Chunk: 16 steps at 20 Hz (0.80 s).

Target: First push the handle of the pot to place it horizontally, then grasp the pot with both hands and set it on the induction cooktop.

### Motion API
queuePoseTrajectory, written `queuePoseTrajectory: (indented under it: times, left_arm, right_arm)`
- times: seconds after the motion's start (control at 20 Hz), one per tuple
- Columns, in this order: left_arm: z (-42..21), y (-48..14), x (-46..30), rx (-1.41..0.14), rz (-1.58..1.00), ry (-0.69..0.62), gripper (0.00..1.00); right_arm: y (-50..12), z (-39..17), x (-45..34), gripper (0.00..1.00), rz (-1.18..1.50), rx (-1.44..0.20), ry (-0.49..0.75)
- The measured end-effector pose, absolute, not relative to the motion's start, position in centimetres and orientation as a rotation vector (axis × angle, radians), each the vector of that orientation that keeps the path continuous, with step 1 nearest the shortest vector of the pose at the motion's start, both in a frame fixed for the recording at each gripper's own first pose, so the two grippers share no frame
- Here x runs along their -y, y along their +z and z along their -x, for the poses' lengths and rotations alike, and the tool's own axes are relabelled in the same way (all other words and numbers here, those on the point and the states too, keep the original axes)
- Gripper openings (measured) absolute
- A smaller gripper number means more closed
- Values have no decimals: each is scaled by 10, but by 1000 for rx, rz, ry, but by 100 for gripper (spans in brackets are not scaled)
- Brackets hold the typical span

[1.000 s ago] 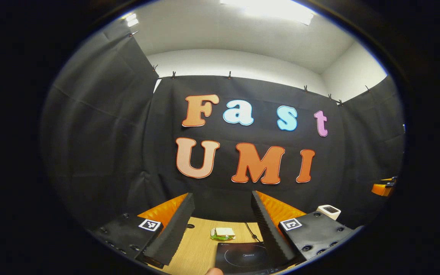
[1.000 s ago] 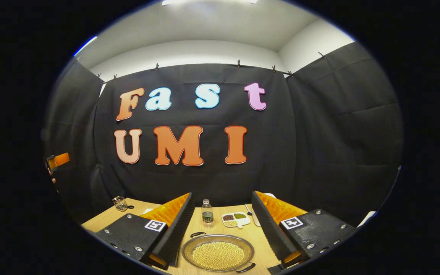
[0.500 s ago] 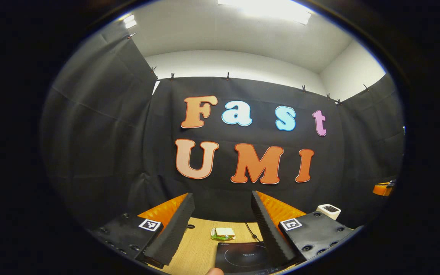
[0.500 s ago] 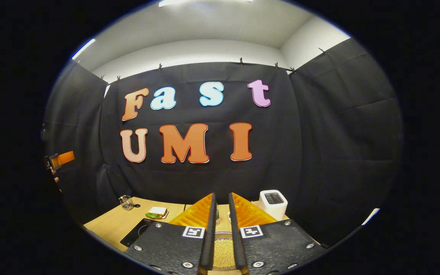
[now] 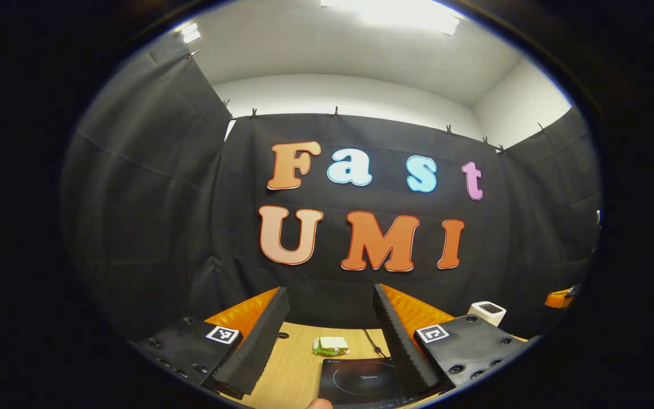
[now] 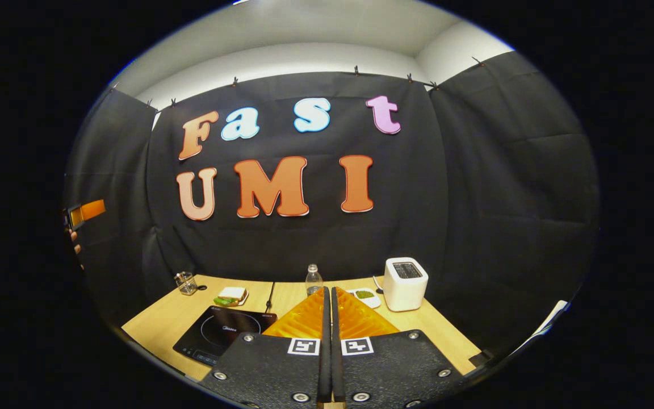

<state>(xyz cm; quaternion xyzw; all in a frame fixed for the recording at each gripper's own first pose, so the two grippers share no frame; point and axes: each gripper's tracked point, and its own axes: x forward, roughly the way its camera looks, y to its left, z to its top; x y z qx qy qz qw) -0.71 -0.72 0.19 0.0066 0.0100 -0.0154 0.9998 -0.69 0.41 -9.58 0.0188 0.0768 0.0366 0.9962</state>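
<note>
Between the spread fingers of the left gripper (image 5: 331,335): induction cooktop (image 5: 361,380), near sandwich (image 5: 331,345). Left of the right gripper (image 6: 328,341), fingers pressed together: same cooktop. Cooktop lettering too small to read.

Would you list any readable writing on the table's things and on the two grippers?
Cooktop: small print at its middle, too blurred to read.
Right gripper: two square coded markers, no words.
Left gripper: two such markers, no words.
Toaster, bottle: nothing legible.
</note>
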Motion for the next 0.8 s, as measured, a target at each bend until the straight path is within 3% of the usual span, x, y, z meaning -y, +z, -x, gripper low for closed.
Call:
queuePoseTrajectory:
  times: [0.8]
  left_arm:
    - [13, 2, 8, -13, -12, -40, 98]
  right_arm:
    - [-246, 34, 9, 0, -36, -487, 92]
